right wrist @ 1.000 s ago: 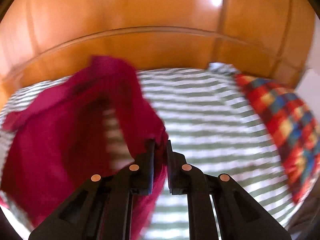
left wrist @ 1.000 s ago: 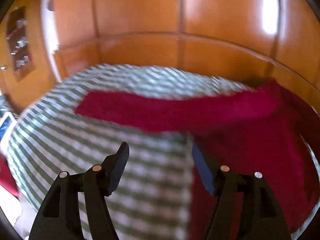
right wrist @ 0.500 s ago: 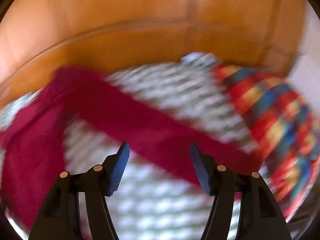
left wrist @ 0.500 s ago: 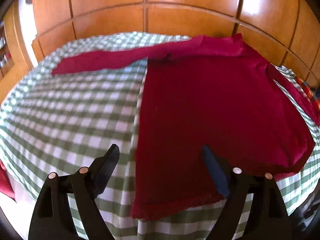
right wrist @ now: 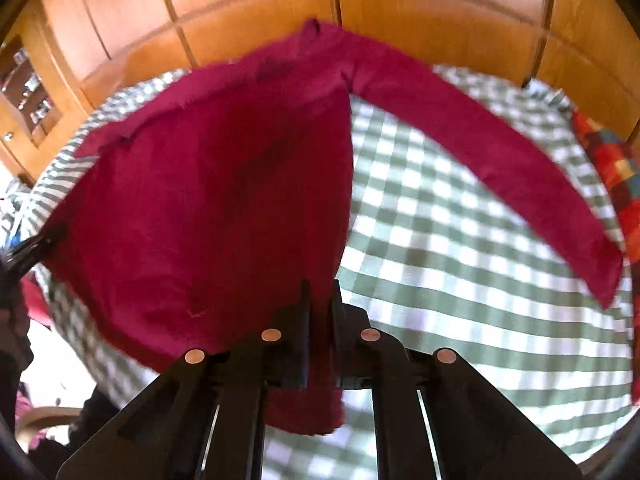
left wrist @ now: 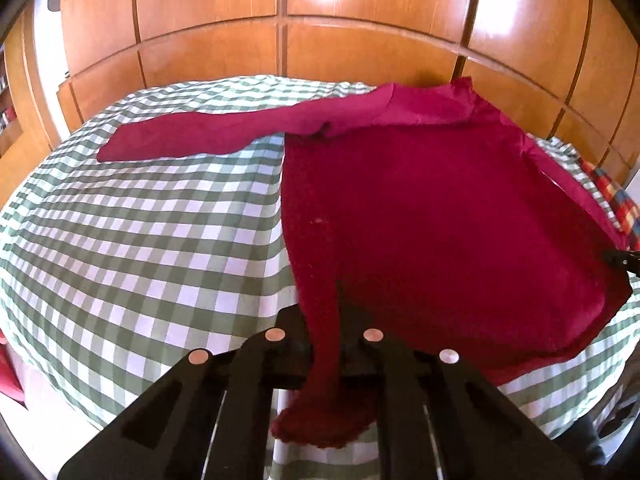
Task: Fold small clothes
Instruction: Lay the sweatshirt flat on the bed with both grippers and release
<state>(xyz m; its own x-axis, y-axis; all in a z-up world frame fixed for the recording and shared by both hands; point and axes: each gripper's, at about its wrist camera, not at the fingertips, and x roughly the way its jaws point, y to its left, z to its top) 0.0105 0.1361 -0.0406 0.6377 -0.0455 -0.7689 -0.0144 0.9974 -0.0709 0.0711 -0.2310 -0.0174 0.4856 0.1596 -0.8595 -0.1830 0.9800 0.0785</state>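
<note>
Two grippers, each clamped on a bottom corner of one crimson long-sleeved top (left wrist: 440, 216).

Left gripper (left wrist: 325, 320): jaws pressed together on a pinch of the hem at the garment's left lower corner; a short scalloped tail of fabric hangs out below the fingers. Right gripper (right wrist: 319, 312): jaws likewise drawn in tight on the opposite lower corner, with a fold of hem drooping behind the fingertips. The right wrist view is somewhat motion-blurred.

Top's position: body spread over a table (left wrist: 140, 240) covered in green-and-white gingham cloth; collar end lies toward the far edge, hem toward the near edge. The near hem looks slightly lifted off the cloth between the two grips; how far off, I cannot tell. Left sleeve (left wrist: 208, 136) stretches out flat to the left across the far part of the table. Right sleeve (right wrist: 488, 152) runs diagonally out toward the right, its cuff near the table's right edge.

Surroundings: a multicoloured checked cloth (right wrist: 612, 160) (red, blue, yellow squares) sits at the far right of the table, just beside the right sleeve. Orange-brown wooden panelling (left wrist: 280, 8) fills the background behind the table. The tip of the right gripper shows at the right edge of the left wrist view.
</note>
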